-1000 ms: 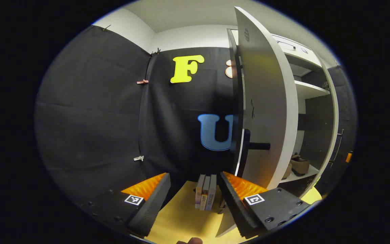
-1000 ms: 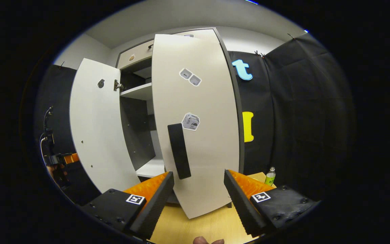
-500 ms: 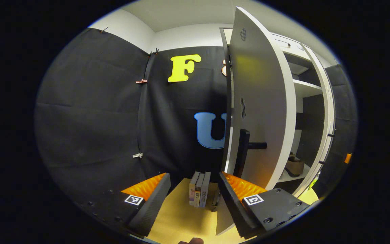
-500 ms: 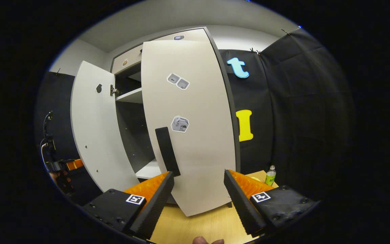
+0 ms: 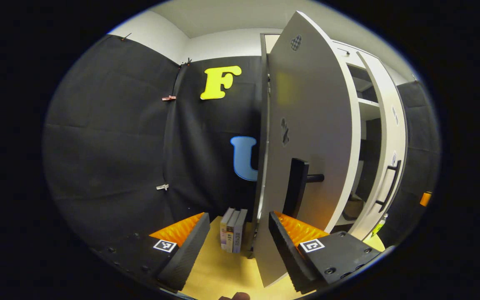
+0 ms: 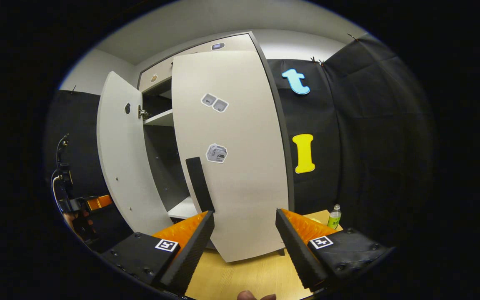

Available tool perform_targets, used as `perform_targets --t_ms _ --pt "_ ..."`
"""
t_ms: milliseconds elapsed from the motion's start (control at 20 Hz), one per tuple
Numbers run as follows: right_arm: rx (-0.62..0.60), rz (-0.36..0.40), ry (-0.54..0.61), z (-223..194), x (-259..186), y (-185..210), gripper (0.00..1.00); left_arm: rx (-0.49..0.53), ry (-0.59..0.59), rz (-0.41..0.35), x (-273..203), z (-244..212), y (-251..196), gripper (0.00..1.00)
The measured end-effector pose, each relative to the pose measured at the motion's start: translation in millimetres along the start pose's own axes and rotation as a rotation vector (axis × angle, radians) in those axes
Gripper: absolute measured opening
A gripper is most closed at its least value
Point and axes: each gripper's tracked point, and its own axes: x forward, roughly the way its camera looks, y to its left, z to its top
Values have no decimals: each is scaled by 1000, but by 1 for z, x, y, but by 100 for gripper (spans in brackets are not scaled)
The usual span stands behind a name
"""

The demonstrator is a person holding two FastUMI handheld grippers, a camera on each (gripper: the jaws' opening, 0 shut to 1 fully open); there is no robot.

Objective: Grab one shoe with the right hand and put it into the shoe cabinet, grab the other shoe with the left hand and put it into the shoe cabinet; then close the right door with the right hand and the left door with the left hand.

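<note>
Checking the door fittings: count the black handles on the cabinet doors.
2. One handle stands on the left door, just beyond the left tool; the other handle is on the right door.

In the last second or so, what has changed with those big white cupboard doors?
Both white cabinet doors have swung further toward shut: the left door and the right door, narrowing the dark gap between them. Both grippers, the left gripper and the right gripper, stayed open, gripping nothing. The row of books hasn't moved.

Even overhead light, sharp focus; fisheye bends the door (image 6: 233,158) edges, and an orange glow tints the left door (image 5: 311,137).
</note>
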Motion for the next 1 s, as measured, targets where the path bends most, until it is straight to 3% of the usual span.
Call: perform_targets --t_ms 350,550,1000 --pt "-6 18 -34 9 5 -5 99 -40 16 -98 22 -4 -79 93" --pt "-136 -17 -138 30 9 -10 98 -27 -6 -132 20 2 -113 94" --pt "-130 -61 -115 29 14 -9 98 4 -66 -144 -18 15 -109 92"
